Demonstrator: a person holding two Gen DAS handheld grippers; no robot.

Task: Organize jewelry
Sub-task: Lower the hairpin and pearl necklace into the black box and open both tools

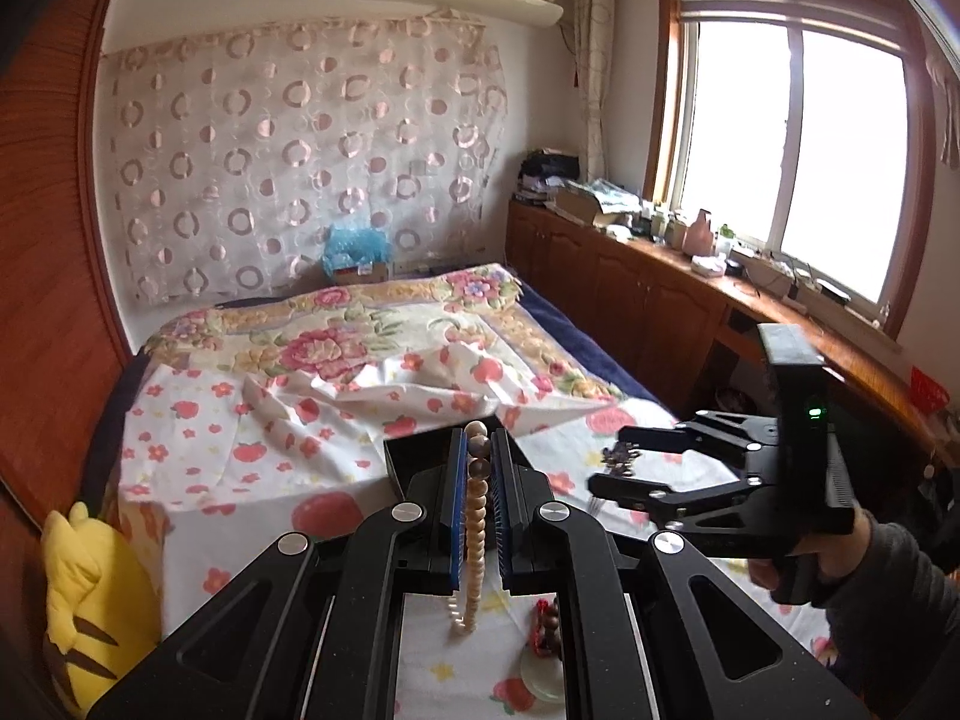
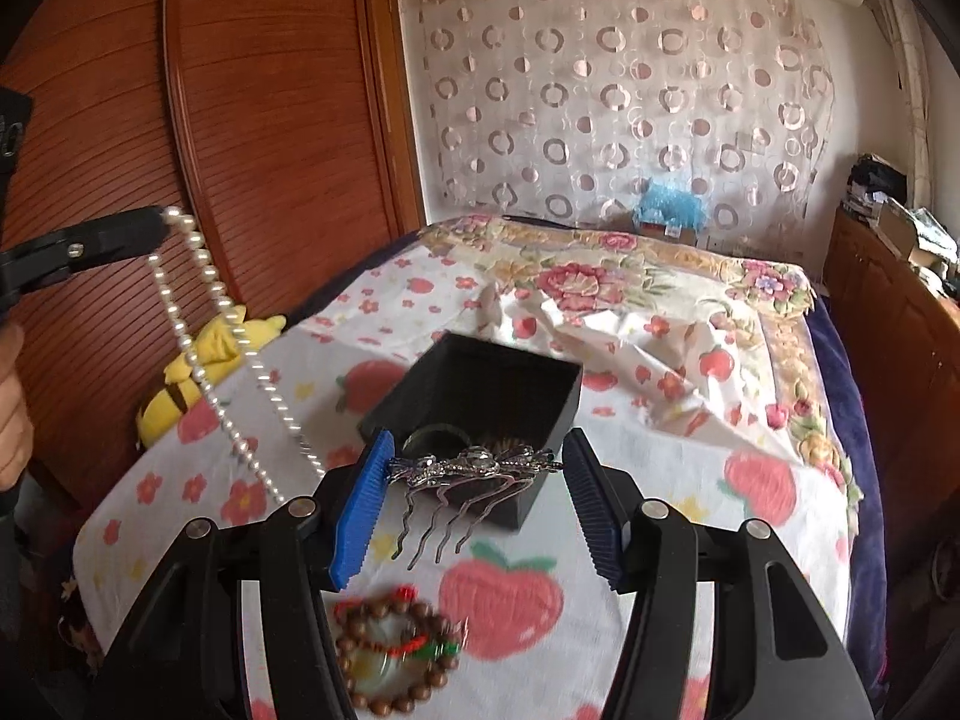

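Note:
My left gripper [image 1: 478, 468] is shut on a pearl necklace [image 1: 474, 531], which hangs down between its blue pads; in the right wrist view the necklace [image 2: 207, 330] dangles from that gripper [image 2: 157, 227] high at the left. My right gripper [image 2: 474, 480] holds a silver hair comb [image 2: 474, 468] across its jaws, just above the near edge of an open black box [image 2: 480, 384] on the bed. In the left wrist view the right gripper [image 1: 609, 468] is at the right, and the box [image 1: 414, 456] shows behind my left fingers.
A wooden bead bracelet with a red cord and a pale jade bangle [image 2: 390, 654] lie on the strawberry-print sheet [image 2: 762, 480] near me. A yellow plush toy [image 1: 90, 594] sits at the bed's left side by the wooden wardrobe [image 2: 252, 120]. Cluttered cabinets [image 1: 660, 276] line the window side.

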